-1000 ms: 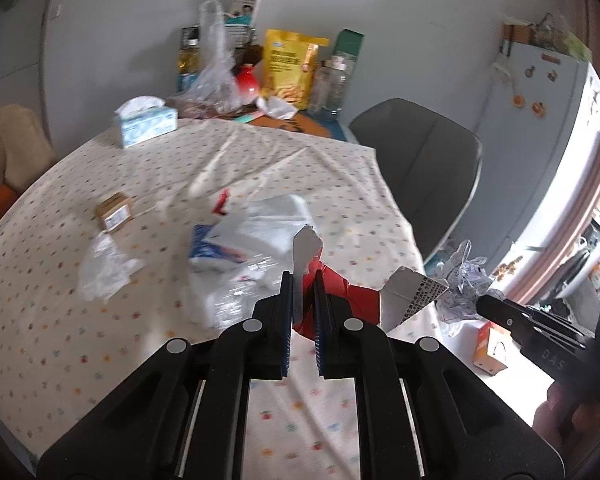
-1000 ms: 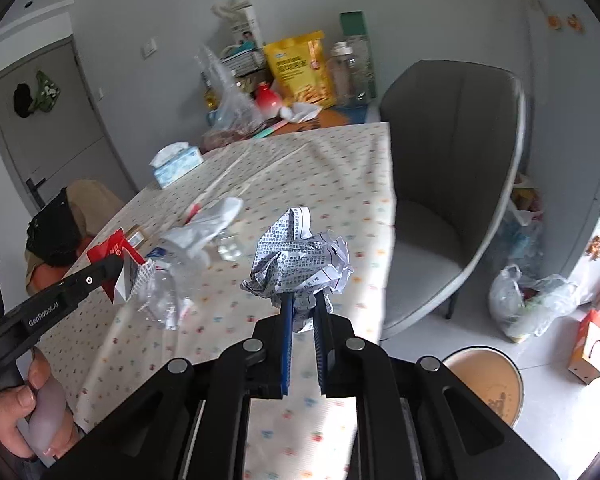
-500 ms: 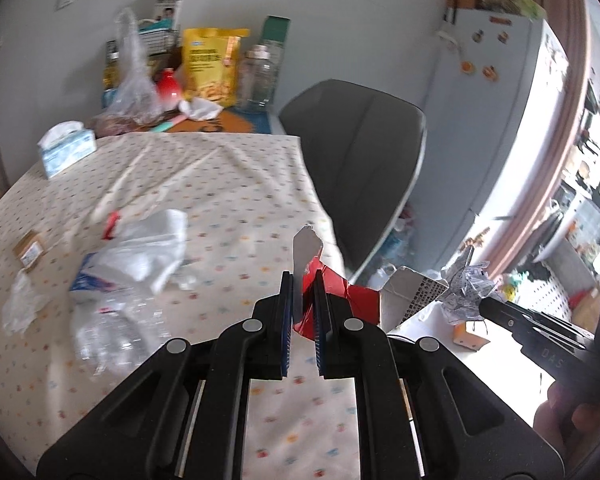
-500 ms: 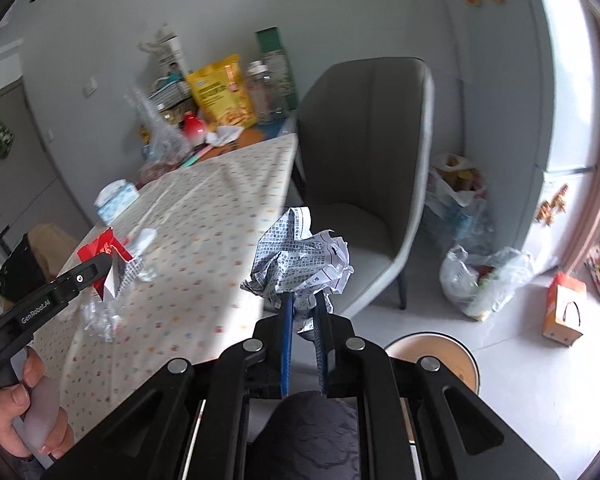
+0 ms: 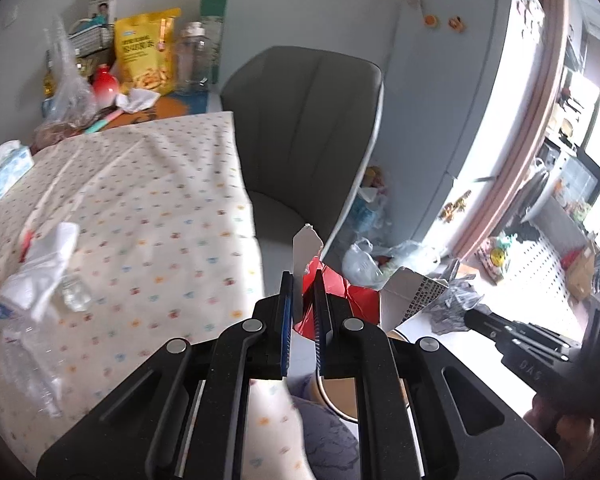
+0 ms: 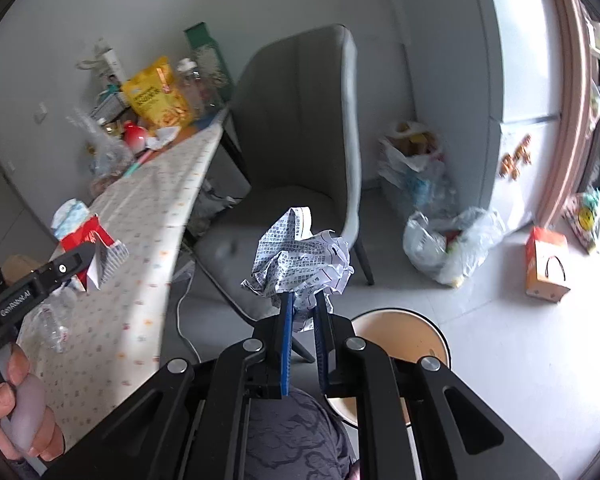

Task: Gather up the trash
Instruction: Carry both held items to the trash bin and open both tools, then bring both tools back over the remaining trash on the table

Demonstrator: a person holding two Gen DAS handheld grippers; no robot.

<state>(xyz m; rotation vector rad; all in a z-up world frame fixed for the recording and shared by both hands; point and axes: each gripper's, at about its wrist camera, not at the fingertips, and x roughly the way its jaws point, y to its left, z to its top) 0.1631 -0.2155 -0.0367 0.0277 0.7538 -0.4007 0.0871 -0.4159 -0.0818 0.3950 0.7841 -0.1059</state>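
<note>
1. Right hand-held gripper [image 6: 302,308] is pinching the crumpled paper ball [image 6: 300,256], and it now hangs off the tabletop [image 6: 140,216], nearly over the round bin [image 6: 432,332] on the floor.
2. Left hand-held gripper [image 5: 303,288] is clamped on the torn red carton [image 5: 340,292], also swung out past the tabletop edge.
3. A second ago both views were aimed at the tabletop; now it's chair [image 6: 300,120] and floor. So I'd guess drop-off is next.
4. Farther back, a squashed plastic bottle [image 5: 40,280] still lies on the tabletop, so more trash remains.
</note>
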